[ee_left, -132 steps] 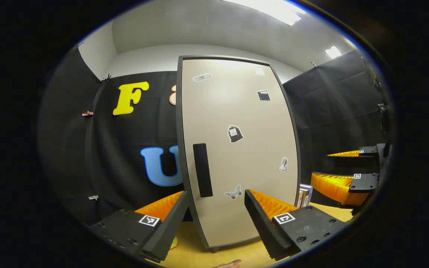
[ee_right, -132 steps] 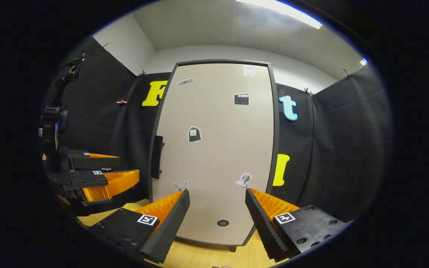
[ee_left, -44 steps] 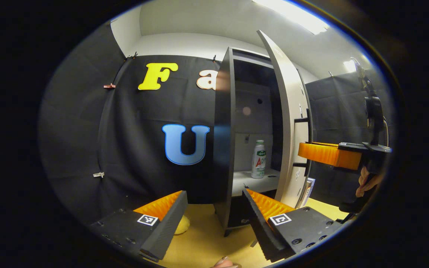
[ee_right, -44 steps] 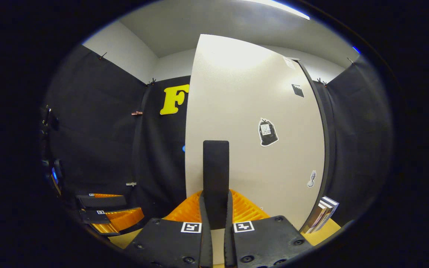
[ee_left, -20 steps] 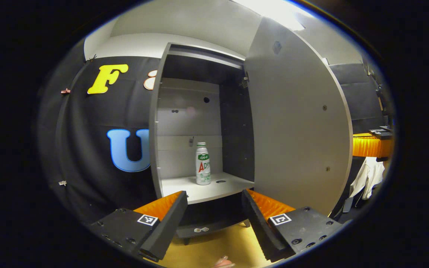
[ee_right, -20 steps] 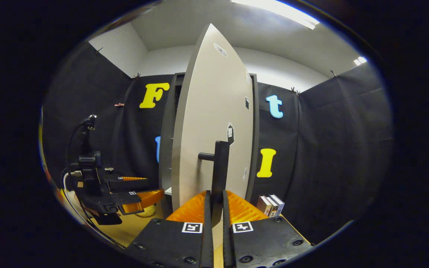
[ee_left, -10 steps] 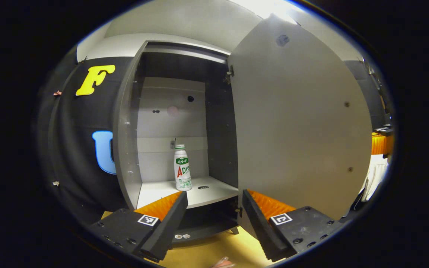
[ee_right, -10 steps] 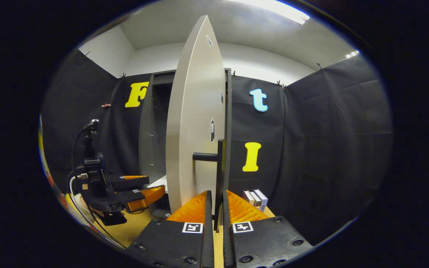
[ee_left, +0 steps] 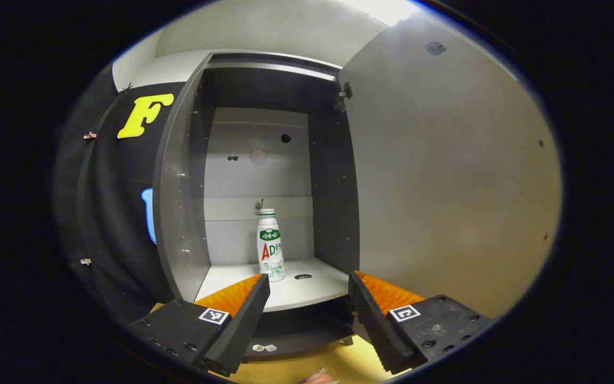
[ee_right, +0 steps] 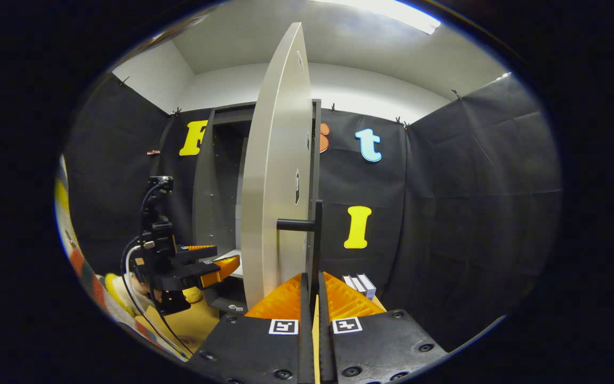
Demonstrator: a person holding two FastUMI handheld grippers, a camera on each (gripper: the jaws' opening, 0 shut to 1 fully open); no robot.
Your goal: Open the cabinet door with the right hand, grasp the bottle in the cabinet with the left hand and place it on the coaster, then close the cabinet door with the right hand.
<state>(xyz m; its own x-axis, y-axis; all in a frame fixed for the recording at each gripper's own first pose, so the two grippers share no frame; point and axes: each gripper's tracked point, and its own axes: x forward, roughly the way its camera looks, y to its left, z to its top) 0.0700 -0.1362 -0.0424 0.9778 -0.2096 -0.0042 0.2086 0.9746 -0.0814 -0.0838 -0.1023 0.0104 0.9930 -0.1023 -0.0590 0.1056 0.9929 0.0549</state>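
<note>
one bottle [ee_left: 271, 245], upright on the cabinet shelf [ee_left: 307, 285], straight ahead of the left gripper [ee_left: 307, 290].
its long axis stands vertical, just left of the gap between the spread fingers, so the left gripper is nearer. one door [ee_right: 275, 176] stands wide open; the right gripper [ee_right: 312, 298] is pinched on the door's single handle [ee_right: 315, 240].

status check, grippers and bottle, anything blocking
Right gripper shut on door handle, cabinet door swung wide. Left gripper open, short of the shelf. Bottle upright on shelf, untouched. Path looks unobstructed.
</note>
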